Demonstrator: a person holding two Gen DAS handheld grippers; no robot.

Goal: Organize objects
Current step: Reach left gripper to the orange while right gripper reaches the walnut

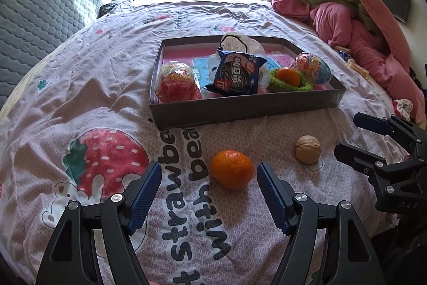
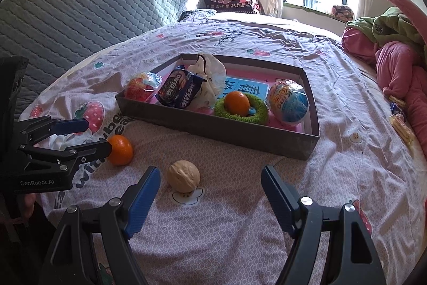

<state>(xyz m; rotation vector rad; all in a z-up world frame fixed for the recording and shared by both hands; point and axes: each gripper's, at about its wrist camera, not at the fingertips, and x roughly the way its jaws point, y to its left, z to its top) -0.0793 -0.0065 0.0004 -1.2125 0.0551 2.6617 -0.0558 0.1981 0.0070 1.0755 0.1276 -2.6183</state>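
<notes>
While we hold both tools low over the bed (image 1: 112,76), its strawberry-print cover carries everything. Biggest on it is the shallow grey box (image 1: 240,111), at twelve o'clock from both tongs, holding two wrapped round sweets, a dark biscuit packet (image 1: 234,74), a white bag and a green ring (image 2: 256,111) with a small orange (image 2: 237,102) set in it.

Our left tongs (image 1: 209,183) stand wide open, gripping nothing. A loose tangerine (image 1: 231,169) lies on the cover between the two blue pads, toward the one-o'clock side; in the right wrist view the near fingertip looks to be at its skin, though we cannot tell whether it touches.

Our right tongs (image 2: 210,184) are also spread wide and empty. A walnut (image 2: 183,176) rests on the cover just past the tips at eleven o'clock, nearer the left pad, apart from both. Tangerine and walnut both sit outside the box, in front of its near wall.
</notes>
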